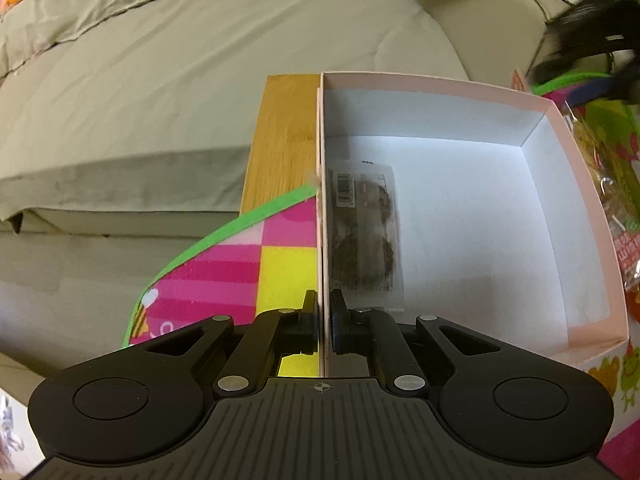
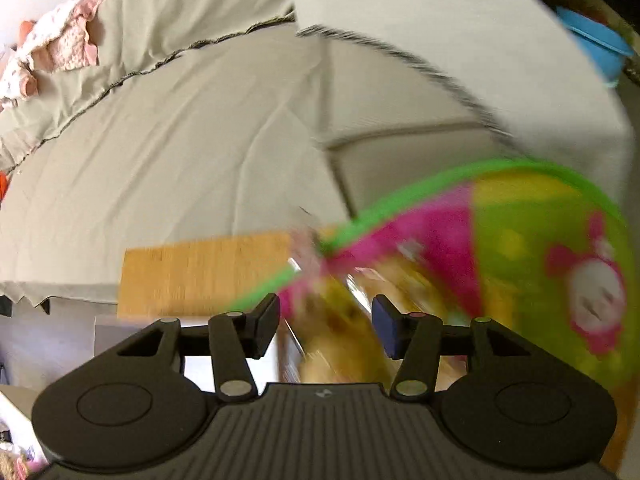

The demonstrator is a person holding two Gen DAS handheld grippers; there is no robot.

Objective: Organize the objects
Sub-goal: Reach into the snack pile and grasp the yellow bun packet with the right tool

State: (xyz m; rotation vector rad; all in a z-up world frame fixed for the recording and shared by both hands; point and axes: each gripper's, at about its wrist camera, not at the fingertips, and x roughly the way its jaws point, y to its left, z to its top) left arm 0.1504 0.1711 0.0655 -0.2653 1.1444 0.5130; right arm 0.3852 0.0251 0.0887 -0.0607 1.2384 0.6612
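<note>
Your left gripper [image 1: 324,322] is pinched shut on the near left wall of the pink box [image 1: 552,118]. 1 clear packet of dark round pieces [image 1: 364,236] lies flat inside, against that wall. The box sits on the bright patterned mat [image 1: 240,268] over a wooden board [image 1: 280,140]. Your right gripper [image 2: 325,326] has its jaws spread; a blurred clear snack bag [image 2: 344,344] lies between them, and I can't tell whether they touch it.
</note>
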